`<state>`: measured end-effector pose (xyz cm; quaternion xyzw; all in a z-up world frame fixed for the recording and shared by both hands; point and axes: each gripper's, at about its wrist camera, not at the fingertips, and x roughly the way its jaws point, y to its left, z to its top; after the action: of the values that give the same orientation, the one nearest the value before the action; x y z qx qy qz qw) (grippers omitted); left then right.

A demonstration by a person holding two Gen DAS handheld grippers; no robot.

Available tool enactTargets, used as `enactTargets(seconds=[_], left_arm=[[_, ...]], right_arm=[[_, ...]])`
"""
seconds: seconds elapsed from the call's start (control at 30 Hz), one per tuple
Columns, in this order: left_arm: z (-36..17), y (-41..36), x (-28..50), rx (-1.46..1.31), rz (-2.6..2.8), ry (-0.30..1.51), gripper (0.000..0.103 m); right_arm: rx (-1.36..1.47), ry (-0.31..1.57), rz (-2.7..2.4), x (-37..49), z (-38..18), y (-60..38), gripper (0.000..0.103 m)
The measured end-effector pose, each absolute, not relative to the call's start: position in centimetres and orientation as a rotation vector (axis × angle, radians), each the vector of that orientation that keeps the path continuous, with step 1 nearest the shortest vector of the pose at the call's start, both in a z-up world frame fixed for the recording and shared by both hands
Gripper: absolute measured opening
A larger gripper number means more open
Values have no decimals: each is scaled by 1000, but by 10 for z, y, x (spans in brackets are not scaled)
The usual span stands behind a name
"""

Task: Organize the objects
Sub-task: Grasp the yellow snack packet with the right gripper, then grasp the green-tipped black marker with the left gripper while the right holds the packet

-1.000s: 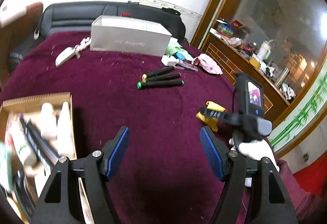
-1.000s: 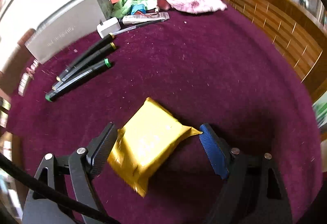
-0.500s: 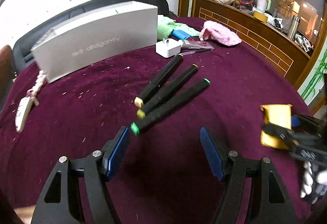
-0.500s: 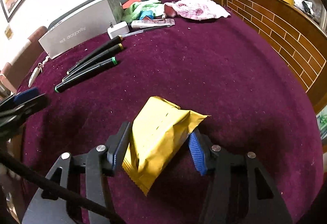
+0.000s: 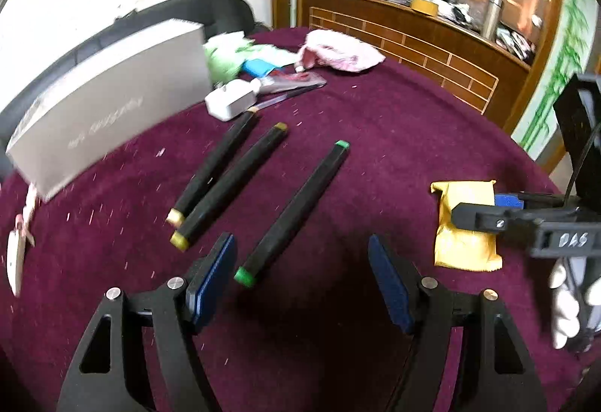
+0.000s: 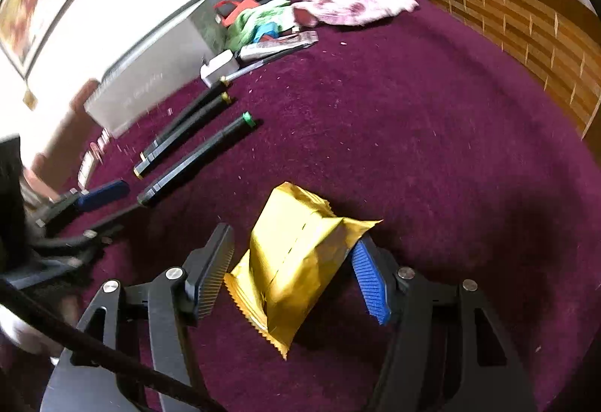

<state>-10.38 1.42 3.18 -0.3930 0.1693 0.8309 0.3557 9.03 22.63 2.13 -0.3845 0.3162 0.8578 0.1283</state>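
- The right gripper (image 6: 293, 241) has the yellow packet (image 6: 296, 261) between its pads. The black pad meets the crimped edge on one side and the blue pad sits behind the folded corner on the other. The jaws have just been opening a little, so the hold looks loose rather than firm.
- The packet stands tilted on edge, low over the maroon cloth (image 6: 413, 130), near the front of the table.
- My guess is that it is light, puffy foil: slippery, easily crushed, and likely to swivel if pinched at a corner. A hold across its flat middle, with gentle pressure, seems safest.
- The left gripper (image 5: 300, 241) stands wide with nothing in its grasp. The near end of the green-capped marker (image 5: 296, 209) lies just inside its left pad without touching it.
- That marker looks stiff, smooth and prone to roll. Taking it across the barrel near mid-length should keep it level.
- Further out lie two yellow-capped markers (image 5: 225, 179) side by side, then a white charger (image 5: 231, 102), a grey box (image 5: 109, 103) and a pink cloth (image 5: 338, 53).
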Motion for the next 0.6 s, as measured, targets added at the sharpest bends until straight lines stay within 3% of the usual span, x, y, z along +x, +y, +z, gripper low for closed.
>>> enactTargets(seconds=[0.17,0.3,0.33,0.4,0.47,0.6], left_arm=[[16,61,-115,-971,2116,676,66],[5,78,-122,-1003,2091,677,65],[4,77,-126,-1045,2093,629,62],[5,73,-127,-1119,2036,518,28],[7,67,-118,-1149,2033,487,15],[11,48,-102,-1189,2043,415,11]], right_arm=[[-1049,995,2470,99,25,237,61],[-948,986,2480,108,37,241,62],[-928,955,2480,109,41,241,64],[-928,894,2460,109,44,241,66],[-945,867,2438,108,44,241,66],[-1025,854,2371,104,35,244,66]])
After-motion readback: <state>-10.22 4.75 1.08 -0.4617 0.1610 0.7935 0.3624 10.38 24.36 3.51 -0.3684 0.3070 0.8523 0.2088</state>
